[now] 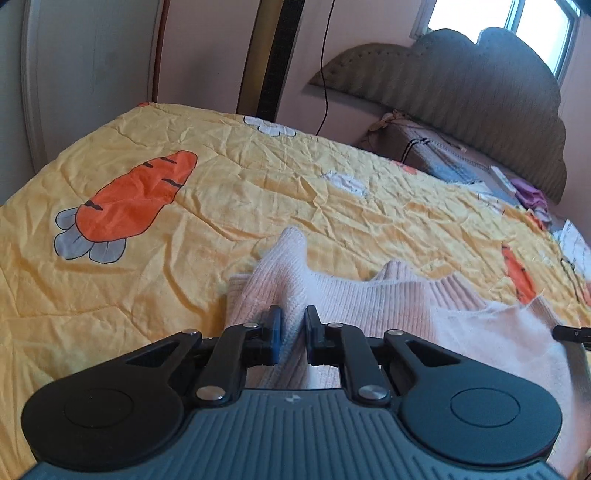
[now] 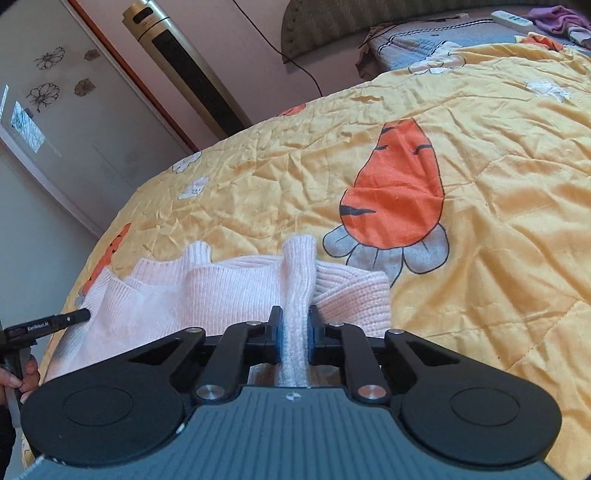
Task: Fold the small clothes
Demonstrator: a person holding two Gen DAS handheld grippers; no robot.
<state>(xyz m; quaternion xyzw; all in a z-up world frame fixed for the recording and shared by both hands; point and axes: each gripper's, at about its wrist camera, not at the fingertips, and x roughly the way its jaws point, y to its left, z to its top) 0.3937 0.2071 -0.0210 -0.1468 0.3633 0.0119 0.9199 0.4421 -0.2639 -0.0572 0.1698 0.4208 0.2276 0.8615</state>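
Note:
A small pale pink ribbed knit sweater (image 1: 369,295) lies bunched on a yellow quilt (image 1: 221,192) printed with orange carrots. My left gripper (image 1: 292,325) is shut on a pinched fold of its knit, which stands up beyond the fingers. In the right wrist view the same sweater (image 2: 221,291) spreads to the left, and my right gripper (image 2: 295,325) is shut on another raised ridge of it. The left gripper's black fingers (image 2: 70,317) poke in at the left edge of that view, with a hand (image 2: 22,373) below them.
The quilt covers a bed with a grey padded headboard (image 1: 480,92). A tall gold and black fan tower (image 2: 184,66) stands by the wall. A power strip (image 2: 511,16), purple cloth (image 2: 554,18) and other clutter lie near the headboard.

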